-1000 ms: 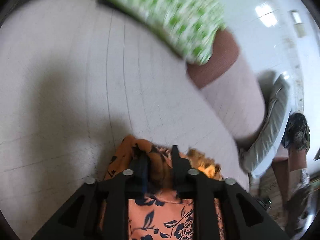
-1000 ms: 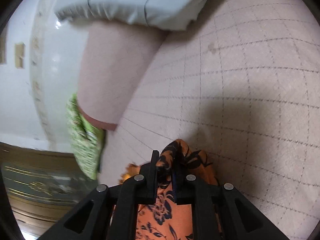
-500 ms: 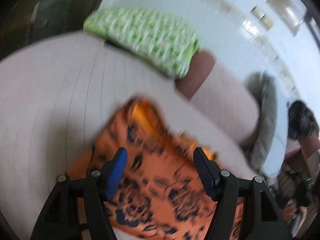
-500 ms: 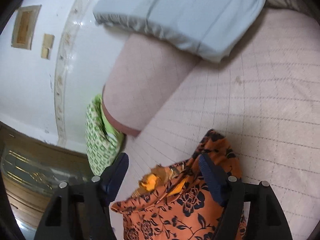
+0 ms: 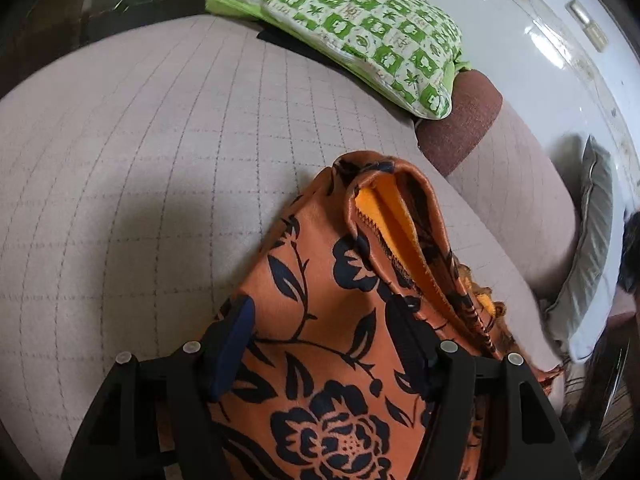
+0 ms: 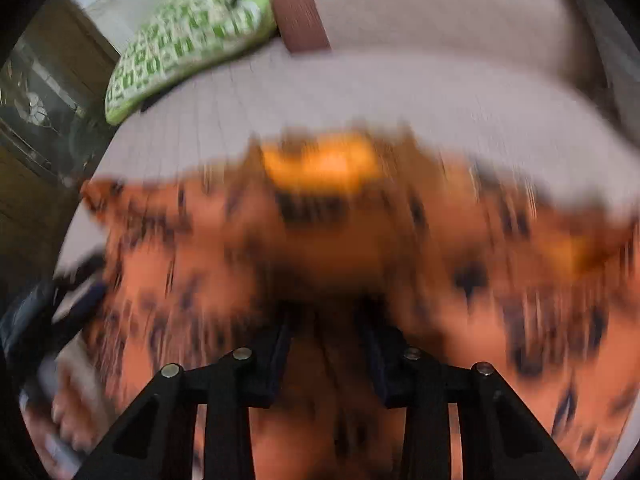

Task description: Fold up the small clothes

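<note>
Right now my left gripper (image 5: 324, 336) hangs over the orange floral garment (image 5: 320, 292), jaws spread wide, cloth lying under and between the blue pads (image 5: 234, 344) but not pinched. That garment sits on the beige grid-stitched sofa seat (image 5: 140, 140), a raised fold at 12 o'clock of the gripper showing a plain orange lining (image 5: 384, 216). At 12 to 1 o'clock further back, a green-and-white checked pillow (image 5: 344, 28) leans at the sofa's brown-trimmed armrest (image 5: 464, 120). A grey cushion (image 5: 588, 252) stands at 3 o'clock.

My right gripper (image 6: 326, 332) is over the same garment (image 6: 224, 248), view badly smeared; jaws are closing, cloth seems to sit between them, but I can't tell if the pads press it. The pillow (image 6: 188, 32) shows at 11 o'clock there.
</note>
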### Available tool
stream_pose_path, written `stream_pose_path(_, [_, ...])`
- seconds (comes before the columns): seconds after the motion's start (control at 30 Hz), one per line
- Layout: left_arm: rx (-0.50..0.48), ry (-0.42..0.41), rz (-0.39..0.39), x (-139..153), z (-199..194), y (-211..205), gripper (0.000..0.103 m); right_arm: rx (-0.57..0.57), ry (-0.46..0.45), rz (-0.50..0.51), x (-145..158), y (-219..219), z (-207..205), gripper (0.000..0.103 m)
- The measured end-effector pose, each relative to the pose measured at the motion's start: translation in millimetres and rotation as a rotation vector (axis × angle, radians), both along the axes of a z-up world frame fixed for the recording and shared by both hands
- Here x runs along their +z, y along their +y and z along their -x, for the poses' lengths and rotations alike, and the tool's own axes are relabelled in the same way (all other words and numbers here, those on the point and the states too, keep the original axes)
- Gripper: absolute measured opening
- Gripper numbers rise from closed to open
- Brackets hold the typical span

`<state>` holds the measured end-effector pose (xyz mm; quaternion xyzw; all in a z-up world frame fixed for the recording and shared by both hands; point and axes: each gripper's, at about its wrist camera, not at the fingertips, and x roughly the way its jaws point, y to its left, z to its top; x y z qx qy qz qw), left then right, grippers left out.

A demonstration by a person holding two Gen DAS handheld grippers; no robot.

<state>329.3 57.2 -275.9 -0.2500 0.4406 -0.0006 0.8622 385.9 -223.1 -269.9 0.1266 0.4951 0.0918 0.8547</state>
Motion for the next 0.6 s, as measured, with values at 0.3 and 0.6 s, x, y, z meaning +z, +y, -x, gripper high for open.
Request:
stream_pose_path(0.3, [0.042,-0.032,-0.020,7.1,-10.9,2.1,0.068,-0.056,-0.130,-0.161,42.4,17.8,-42.7,0.039])
stream_pose_path(0.6, [-0.091,-0.010,-0.176,4.4,-6.9,-8.0,0.068,0.172,-0.024,0.000,54.2,66.0,6.6,0.036])
